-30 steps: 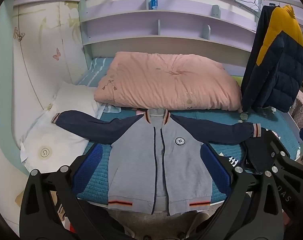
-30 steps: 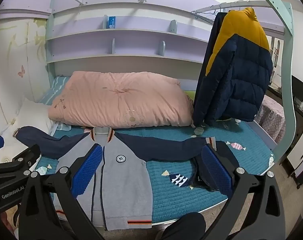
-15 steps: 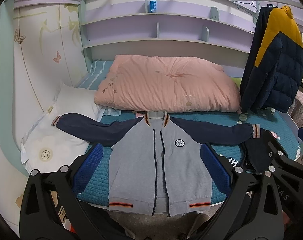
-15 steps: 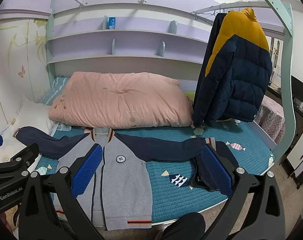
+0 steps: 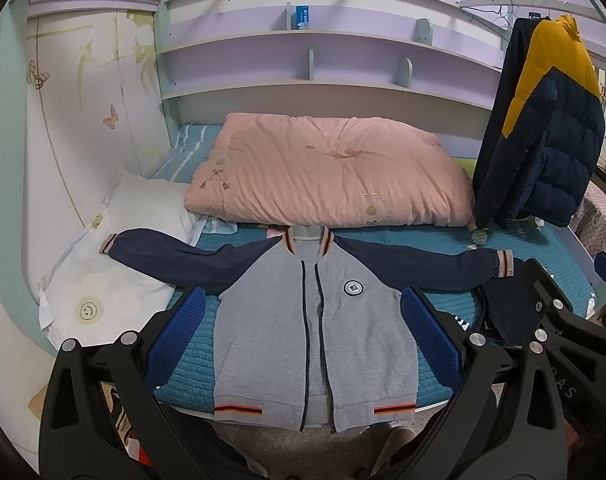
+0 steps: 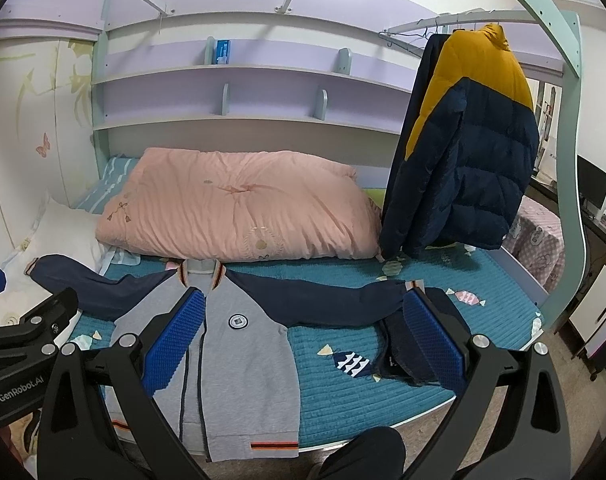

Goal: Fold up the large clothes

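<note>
Here one jacket (image 5: 315, 320) lies spread between two gaping tools, left (image 5: 303, 336) and right (image 6: 303, 336).

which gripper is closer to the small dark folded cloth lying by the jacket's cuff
Right. The right gripper has its outer finger just in front of the dark cloth. The left gripper faces the grey jacket, with the cloth off to its right.

Bed (image 5: 191, 364) under jacket (image 5: 315, 328), quilt (image 5: 327, 172)
</note>
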`<state>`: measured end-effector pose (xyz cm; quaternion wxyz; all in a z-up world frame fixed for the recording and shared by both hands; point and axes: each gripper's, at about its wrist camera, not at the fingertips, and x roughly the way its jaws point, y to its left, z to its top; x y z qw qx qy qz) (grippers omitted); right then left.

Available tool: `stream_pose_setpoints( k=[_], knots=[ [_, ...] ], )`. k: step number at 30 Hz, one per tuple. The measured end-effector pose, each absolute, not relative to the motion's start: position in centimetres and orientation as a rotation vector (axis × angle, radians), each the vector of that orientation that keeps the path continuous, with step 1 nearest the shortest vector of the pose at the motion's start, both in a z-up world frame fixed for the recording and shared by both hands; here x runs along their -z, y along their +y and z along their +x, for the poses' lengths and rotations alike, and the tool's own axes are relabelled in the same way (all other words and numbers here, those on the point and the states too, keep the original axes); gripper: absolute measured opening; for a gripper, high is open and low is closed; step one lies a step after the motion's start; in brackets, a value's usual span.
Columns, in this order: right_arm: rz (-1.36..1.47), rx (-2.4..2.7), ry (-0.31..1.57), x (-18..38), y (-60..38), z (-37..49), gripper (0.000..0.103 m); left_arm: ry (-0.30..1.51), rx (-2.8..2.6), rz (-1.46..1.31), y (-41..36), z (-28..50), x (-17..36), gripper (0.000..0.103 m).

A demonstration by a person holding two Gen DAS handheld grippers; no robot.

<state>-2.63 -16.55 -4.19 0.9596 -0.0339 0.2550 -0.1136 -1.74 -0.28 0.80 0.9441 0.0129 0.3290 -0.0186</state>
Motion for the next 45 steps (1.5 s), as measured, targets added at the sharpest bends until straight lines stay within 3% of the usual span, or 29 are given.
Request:
stream_pose_setpoints(
  k=[45],
  knots=[
    [-0.088,0.306,0.485,3.0,-16.8,-6.7,0.096,0.634,0.151,-0.002,-1.3,-5.6,-2.4,0.098]
  ],
)
